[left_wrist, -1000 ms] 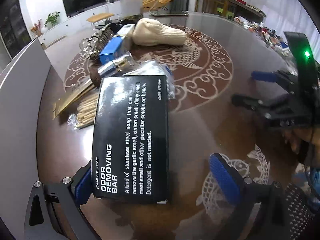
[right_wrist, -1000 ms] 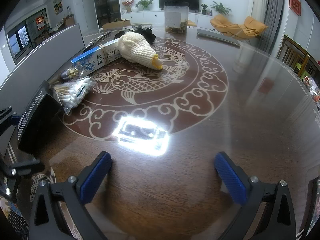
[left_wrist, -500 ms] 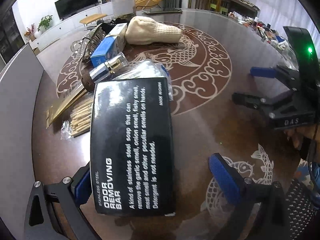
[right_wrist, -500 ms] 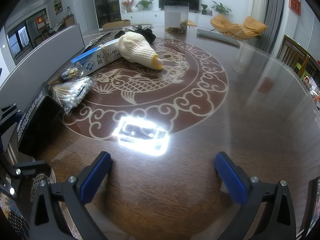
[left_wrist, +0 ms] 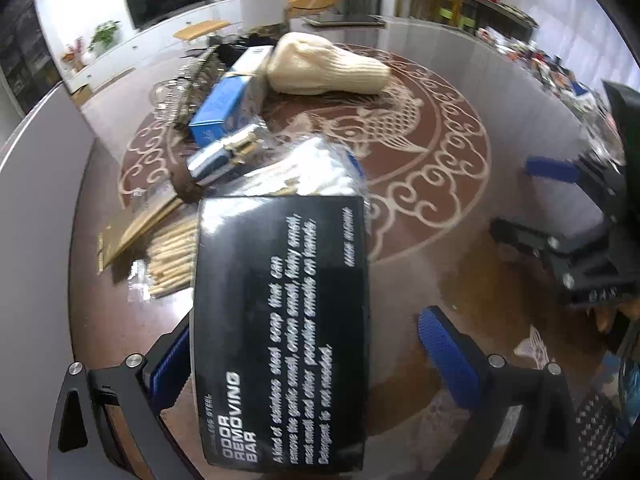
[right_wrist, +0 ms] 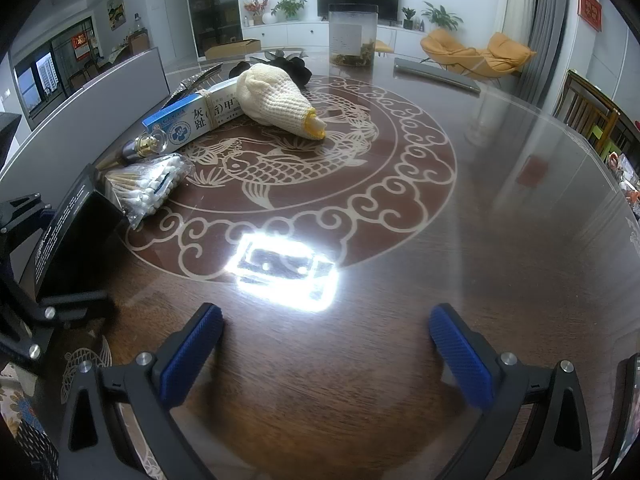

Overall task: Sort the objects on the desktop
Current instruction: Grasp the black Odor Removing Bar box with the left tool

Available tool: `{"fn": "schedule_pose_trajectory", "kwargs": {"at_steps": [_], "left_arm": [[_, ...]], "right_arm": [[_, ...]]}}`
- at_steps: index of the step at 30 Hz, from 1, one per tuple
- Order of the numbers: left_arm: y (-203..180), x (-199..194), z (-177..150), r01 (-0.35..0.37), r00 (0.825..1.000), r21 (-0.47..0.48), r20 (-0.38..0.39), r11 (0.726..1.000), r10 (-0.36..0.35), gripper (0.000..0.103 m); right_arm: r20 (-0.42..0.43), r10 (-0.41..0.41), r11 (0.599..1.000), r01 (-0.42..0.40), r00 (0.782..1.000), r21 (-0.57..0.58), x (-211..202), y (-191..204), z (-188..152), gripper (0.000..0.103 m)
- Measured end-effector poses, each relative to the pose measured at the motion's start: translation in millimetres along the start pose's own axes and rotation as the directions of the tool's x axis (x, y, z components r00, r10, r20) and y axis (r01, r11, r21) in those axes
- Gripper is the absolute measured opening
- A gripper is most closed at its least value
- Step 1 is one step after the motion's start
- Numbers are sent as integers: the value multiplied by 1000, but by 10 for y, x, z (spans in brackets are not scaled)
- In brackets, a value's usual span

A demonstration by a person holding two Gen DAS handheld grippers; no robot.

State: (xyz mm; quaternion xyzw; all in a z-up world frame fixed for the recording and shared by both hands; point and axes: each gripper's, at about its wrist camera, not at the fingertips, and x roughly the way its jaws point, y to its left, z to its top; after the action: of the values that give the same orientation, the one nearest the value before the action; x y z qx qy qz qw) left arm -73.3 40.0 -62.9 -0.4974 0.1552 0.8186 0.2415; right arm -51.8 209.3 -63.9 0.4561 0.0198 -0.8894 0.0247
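A black box (left_wrist: pixel 280 320) printed "ODOR REMOVING BAR" lies between the fingers of my left gripper (left_wrist: pixel 304 332). The gripper is open: its left pad is at the box's edge and its right pad stands clear. The same box (right_wrist: pixel 76 232) shows at the left edge of the right wrist view. Beyond it are a bag of cotton swabs (left_wrist: pixel 316 172), a small bottle (left_wrist: pixel 224 156), a blue-and-white carton (left_wrist: pixel 228 100), a cream knitted glove (left_wrist: pixel 324 68) and a bag of wooden sticks (left_wrist: pixel 172 256). My right gripper (right_wrist: pixel 324 316) hangs open and empty over bare table.
The round wooden table (right_wrist: pixel 500 240) carries a fish pattern and a bright lamp reflection (right_wrist: pixel 284 272). A clear container (right_wrist: pixel 352 36) and a flat grey item (right_wrist: pixel 436 74) sit at the far side. A grey panel (left_wrist: pixel 32 240) stands at the left. The right gripper (left_wrist: pixel 560 208) appears at the right of the left wrist view.
My left gripper has advanced along the black box, which now sits deeper between its fingers and looks larger. The right gripper has stayed put.
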Motion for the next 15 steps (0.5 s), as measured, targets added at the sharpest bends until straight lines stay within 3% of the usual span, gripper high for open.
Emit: {"fn": "schedule_pose_trajectory", "kwargs": {"at_steps": [3,4,5,15], "left_arm": [[66,-44,2,-27,999,-62,19,998,28,79],[91,-73,2,-38,999,-83,27,996,40,63],[107,-86,0,-47,998,-94,29,994,50,59],[232,-289,-420,-126,989,-261,42,957,142,58]], "right_arm": [[0,0,1000,0,1000,1,0,1,0,103],[0,0,1000,0,1000,1,2,0,2,103],[0,0,1000,0,1000,1,0,1,1,103],[0,0,1000,0,1000,1,-7,4,-5,103]]}}
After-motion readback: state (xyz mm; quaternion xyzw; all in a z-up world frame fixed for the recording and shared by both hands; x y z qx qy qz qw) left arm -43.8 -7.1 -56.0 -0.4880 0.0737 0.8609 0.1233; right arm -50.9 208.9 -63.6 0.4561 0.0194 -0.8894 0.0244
